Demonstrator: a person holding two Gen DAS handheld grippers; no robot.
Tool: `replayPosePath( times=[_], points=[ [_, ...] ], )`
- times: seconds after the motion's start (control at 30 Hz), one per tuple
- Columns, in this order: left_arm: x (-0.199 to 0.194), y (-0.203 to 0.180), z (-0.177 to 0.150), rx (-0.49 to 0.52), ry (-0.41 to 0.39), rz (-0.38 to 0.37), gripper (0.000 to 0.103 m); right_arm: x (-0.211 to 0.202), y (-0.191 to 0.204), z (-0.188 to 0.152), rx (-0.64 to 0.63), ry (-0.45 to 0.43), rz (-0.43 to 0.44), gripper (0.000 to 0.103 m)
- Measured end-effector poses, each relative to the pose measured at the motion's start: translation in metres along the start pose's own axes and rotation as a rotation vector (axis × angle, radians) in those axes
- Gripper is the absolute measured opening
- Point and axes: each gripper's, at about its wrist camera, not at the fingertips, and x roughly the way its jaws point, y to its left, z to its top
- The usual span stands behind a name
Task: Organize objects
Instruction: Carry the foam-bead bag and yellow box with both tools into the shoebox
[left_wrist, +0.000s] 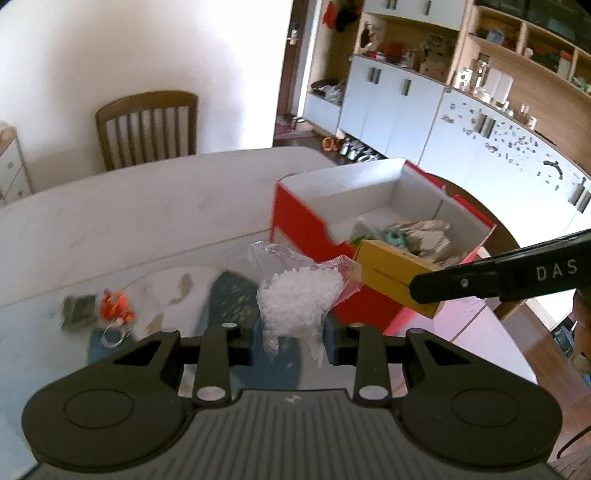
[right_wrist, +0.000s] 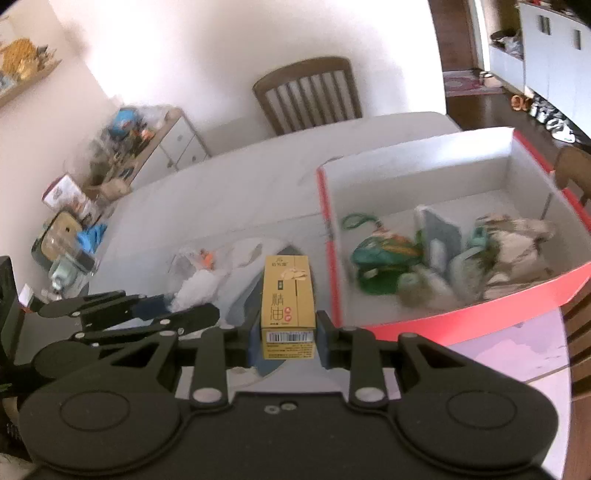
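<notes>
My left gripper (left_wrist: 293, 341) is shut on a clear plastic bag of white pellets (left_wrist: 297, 295), lifted above the table. In the right wrist view my right gripper (right_wrist: 288, 338) is shut on a small yellow carton (right_wrist: 288, 295) with printed characters and a barcode. That yellow carton (left_wrist: 391, 271) also shows in the left wrist view, near the front wall of the red box (left_wrist: 306, 229). The red box (right_wrist: 480, 314) is open and white inside, and holds a green pouch (right_wrist: 384, 254), a pale blue packet and crumpled paper. The left gripper (right_wrist: 155, 306) with its bag appears at the left of the right wrist view.
On the white table (left_wrist: 129, 221) lie an orange clip (left_wrist: 116, 304), a small dark square pad (left_wrist: 77, 310) and a blue-grey mat (left_wrist: 232, 295). A wooden chair (left_wrist: 147, 129) stands at the far side. Cabinets and shelves (left_wrist: 424, 103) line the right wall; a cluttered low cabinet (right_wrist: 147, 147) stands left.
</notes>
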Motion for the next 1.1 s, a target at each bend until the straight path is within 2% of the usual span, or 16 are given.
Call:
replayPosePath(
  times=[0.73,1.1],
  points=[
    [0.068,-0.098,0.055,0.085,0.024,-0.038,0.032,-0.038,-0.111,0.028,0.033,-0.070,-0.074,0.028],
    [0.113,-0.134,0.072,0.130,0.082,-0.044,0.032,-0.019,-0.157,0.057,0.028,-0.068,-0.126,0.028]
  ],
)
